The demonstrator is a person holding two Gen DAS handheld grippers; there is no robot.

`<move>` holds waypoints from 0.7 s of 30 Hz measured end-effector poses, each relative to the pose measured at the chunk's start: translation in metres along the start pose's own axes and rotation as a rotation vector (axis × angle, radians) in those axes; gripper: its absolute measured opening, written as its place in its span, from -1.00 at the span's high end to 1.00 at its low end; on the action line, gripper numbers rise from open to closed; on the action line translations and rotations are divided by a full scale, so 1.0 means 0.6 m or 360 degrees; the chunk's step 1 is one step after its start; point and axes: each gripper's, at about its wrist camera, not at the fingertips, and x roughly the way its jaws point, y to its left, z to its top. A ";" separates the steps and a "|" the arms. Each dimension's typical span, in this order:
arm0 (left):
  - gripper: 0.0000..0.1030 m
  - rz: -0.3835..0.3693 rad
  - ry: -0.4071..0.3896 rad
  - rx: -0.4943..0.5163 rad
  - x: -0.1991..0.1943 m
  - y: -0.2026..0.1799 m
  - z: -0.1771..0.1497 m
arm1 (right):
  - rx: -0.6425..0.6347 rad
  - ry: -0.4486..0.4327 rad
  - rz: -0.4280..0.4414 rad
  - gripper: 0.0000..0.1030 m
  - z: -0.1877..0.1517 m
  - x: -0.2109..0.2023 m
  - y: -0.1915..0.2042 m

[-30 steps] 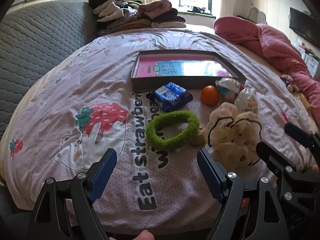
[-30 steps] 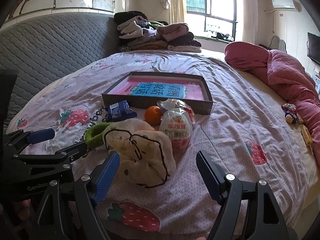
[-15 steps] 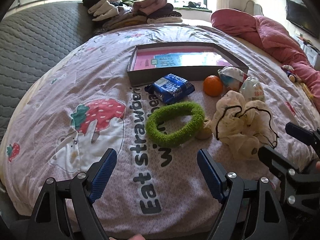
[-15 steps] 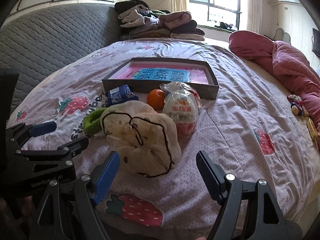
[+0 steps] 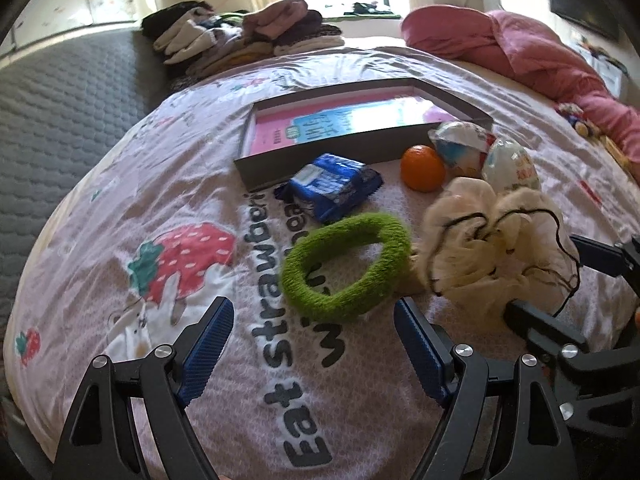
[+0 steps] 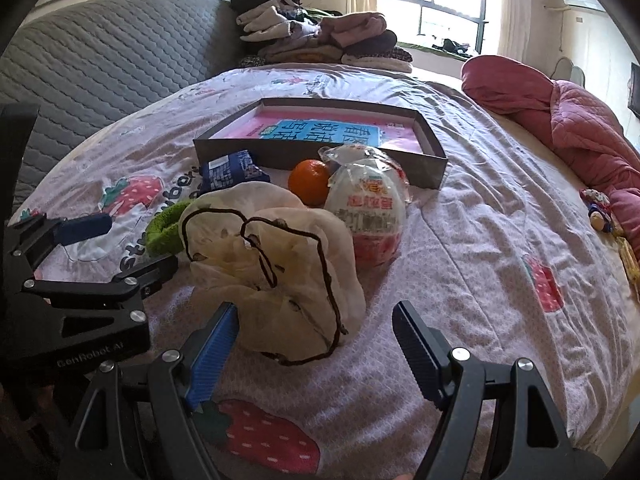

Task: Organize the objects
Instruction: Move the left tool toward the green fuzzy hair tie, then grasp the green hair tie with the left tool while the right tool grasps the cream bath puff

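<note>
Left gripper (image 5: 308, 344), jaws wide and empty, now nearer the green scrunchie (image 5: 346, 266); right gripper (image 6: 316, 344), likewise spread, nearer the cream scrunchie (image 6: 272, 272): pickups probably imminent, tray (image 6: 434, 148) unfilled.

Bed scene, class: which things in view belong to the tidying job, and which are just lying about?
Job in hand:
- grey tray
- green scrunchie
- cream scrunchie
- blue snack packet
- orange
- wrapped toy egg
- left gripper and right gripper, jaws open

Lying about:
- folded clothes
- pink quilt
- small toys
</note>
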 end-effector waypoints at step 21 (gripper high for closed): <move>0.18 -0.0208 0.0106 -0.0037 0.040 0.013 0.010 | 0.0004 0.0018 0.0146 0.57 0.002 0.013 0.004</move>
